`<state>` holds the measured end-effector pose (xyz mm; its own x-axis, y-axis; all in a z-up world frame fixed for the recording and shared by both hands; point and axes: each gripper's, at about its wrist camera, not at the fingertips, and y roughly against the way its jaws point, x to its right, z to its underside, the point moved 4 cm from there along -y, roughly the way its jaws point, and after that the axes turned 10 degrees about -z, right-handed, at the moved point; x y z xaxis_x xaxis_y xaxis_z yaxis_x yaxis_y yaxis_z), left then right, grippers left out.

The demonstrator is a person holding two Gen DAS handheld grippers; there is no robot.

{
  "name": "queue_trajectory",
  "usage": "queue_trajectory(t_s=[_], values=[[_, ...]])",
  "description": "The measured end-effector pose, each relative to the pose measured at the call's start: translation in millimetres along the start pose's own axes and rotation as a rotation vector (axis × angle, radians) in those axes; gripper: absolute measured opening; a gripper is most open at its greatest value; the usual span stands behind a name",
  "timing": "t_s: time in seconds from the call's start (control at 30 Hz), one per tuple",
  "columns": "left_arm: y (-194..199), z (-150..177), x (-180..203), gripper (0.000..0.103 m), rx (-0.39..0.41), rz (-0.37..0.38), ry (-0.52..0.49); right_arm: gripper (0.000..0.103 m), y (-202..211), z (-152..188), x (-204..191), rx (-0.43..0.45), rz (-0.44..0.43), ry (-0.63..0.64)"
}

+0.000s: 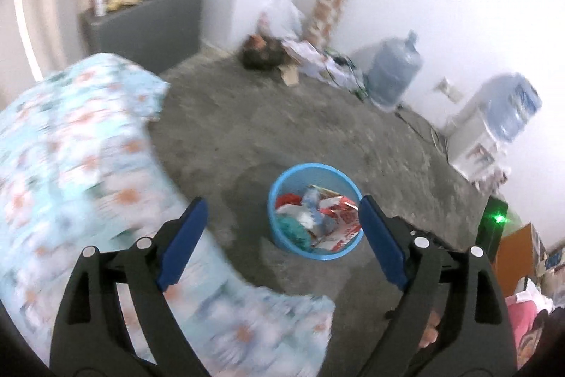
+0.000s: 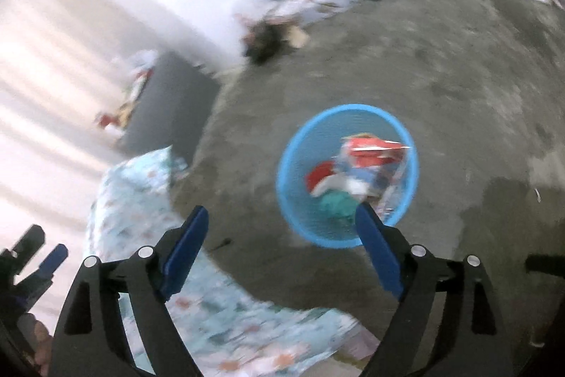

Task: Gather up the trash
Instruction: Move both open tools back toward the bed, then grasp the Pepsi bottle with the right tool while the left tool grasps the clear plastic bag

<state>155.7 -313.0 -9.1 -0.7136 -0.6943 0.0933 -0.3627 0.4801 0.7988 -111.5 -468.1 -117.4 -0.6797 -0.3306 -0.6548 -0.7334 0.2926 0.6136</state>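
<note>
Both grippers, left gripper point(image 1: 282, 228) and right gripper point(image 2: 280, 239), hang above the floor point(image 1: 247, 115) with fingers spread and nothing between them. Several wrappers point(image 1: 325, 218) already lie inside the blue bin point(image 1: 282, 246). More litter point(image 1: 275, 52) by the far wall looks uncollected.

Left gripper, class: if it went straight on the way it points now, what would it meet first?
Probably the blue trash basket on the grey floor. The left gripper is open and empty, nothing lies between. Depth is unclear, so it might strike the floor beside it instead.
</note>
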Motion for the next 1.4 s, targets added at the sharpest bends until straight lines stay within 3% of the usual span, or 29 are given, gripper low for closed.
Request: queue_trajectory(t_s=[0.27,0.57,0.83,1.03,1.17,1.4], values=[[102.0,66.5,-111.5,0.084,0.110,-0.138,0.194,0.084,11.2,31.6,-79.7,-0.107,-0.164,0.115],[212.2,182.7,-228.0,0.086,0.206,-0.367,0.432,0.084,6.8,81.0,-161.7,-0.266,-0.301,0.237],[245.4,240.0,-281.5,0.086,0.240,-0.469,0.532,0.084,-7.5,155.9,-256.0,-0.453,-0.447,0.350],[258.9,263.4,-307.6,0.086,0.268,-0.508,0.578,0.084,-42.6,225.7,-339.2,-0.689,-0.572,0.337],[259.7,270.4,-321.3,0.086,0.272,-0.530,0.611,0.084,-85.2,275.9,-384.1,-0.857,-0.571,0.271],[256.7,280.4,-339.0,0.086,0.246,-0.552,0.622,0.084,-165.3,348.5,-421.4,-0.995,-0.394,0.212]])
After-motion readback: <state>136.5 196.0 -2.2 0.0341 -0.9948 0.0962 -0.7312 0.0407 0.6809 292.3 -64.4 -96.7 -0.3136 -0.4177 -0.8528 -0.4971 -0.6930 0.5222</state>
